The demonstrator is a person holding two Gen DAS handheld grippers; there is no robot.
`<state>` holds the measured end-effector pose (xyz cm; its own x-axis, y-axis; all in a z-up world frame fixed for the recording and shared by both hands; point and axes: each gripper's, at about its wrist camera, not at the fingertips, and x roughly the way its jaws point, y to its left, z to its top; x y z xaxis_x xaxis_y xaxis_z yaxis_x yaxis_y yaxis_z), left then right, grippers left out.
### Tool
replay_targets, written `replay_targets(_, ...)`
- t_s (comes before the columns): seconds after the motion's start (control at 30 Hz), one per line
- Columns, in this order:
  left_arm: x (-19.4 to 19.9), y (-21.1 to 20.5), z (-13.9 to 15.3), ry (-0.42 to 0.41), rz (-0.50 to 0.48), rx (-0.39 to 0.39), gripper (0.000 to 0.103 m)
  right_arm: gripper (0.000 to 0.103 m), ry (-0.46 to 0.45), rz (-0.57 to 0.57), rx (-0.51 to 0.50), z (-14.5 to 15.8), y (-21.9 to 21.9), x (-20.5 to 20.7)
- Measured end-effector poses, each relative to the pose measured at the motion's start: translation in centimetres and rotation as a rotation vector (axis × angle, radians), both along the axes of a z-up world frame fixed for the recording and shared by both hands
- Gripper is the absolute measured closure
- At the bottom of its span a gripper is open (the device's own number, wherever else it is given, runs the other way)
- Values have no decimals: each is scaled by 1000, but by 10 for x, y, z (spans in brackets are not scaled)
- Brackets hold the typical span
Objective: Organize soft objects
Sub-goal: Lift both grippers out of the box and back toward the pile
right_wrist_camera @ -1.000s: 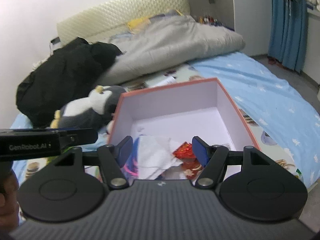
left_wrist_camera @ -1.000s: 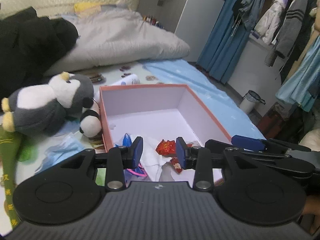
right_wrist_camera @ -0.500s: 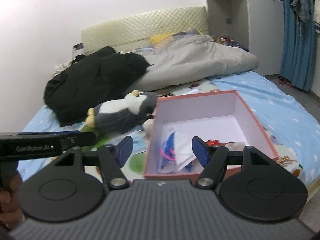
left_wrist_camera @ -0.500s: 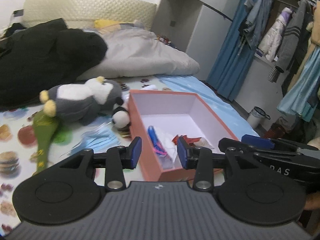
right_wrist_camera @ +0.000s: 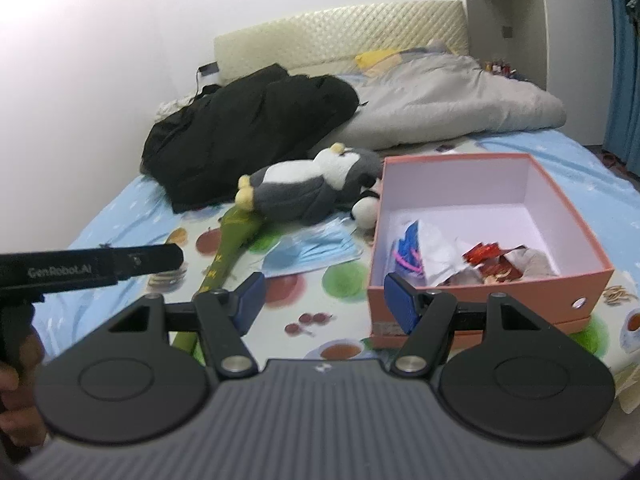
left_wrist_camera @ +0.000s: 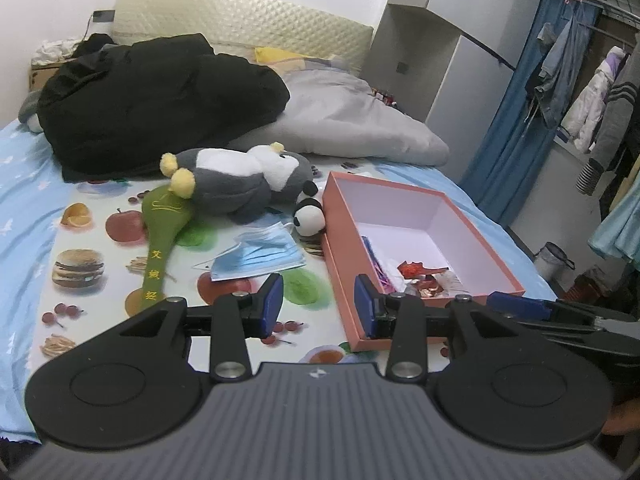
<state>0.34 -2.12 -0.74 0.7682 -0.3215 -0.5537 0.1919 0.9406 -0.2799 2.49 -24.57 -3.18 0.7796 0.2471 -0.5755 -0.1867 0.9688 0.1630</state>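
A pink open box (left_wrist_camera: 339, 216) (right_wrist_camera: 486, 294) stands on the bed with wrappers, white paper and a blue-pink item at its near end. Left of it lie a grey-and-white penguin plush (left_wrist_camera: 236, 180) (right_wrist_camera: 304, 188), a small panda plush (left_wrist_camera: 309, 219) (right_wrist_camera: 365, 210), a blue face mask (left_wrist_camera: 260, 254) (right_wrist_camera: 314, 250) and a long green soft mallet (left_wrist_camera: 162, 224) (right_wrist_camera: 228, 248). My left gripper (left_wrist_camera: 319, 306) is open and empty, in front of the box's near left corner. My right gripper (right_wrist_camera: 324, 300) is open and empty, in front of the box's near wall.
A black coat (left_wrist_camera: 152, 96) (right_wrist_camera: 248, 136) and a grey duvet (left_wrist_camera: 344, 116) (right_wrist_camera: 452, 100) fill the back of the bed. A fruit-print mat (left_wrist_camera: 80, 240) covers the middle. Blue curtains and hanging clothes (left_wrist_camera: 576, 92) stand at the right, with a small bin (left_wrist_camera: 554, 258) on the floor.
Both grippers have pulled back and away from the box, so the plush toys, mask and mallet now show in full. Both stay open.
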Motion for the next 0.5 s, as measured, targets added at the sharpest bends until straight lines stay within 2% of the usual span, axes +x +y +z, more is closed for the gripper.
replay_targets(0.13,2,3,-7,16,15,-6,58,35,38,8,-8,-7,2,1)
replay_targets(0.23,11,3,-12,27,23,-31,58,35,66,9,-38,-12,3,6)
replay_targets(0.5,40,8,-22,74,29,-47,58,35,104,-2,-39,-17,5,32)
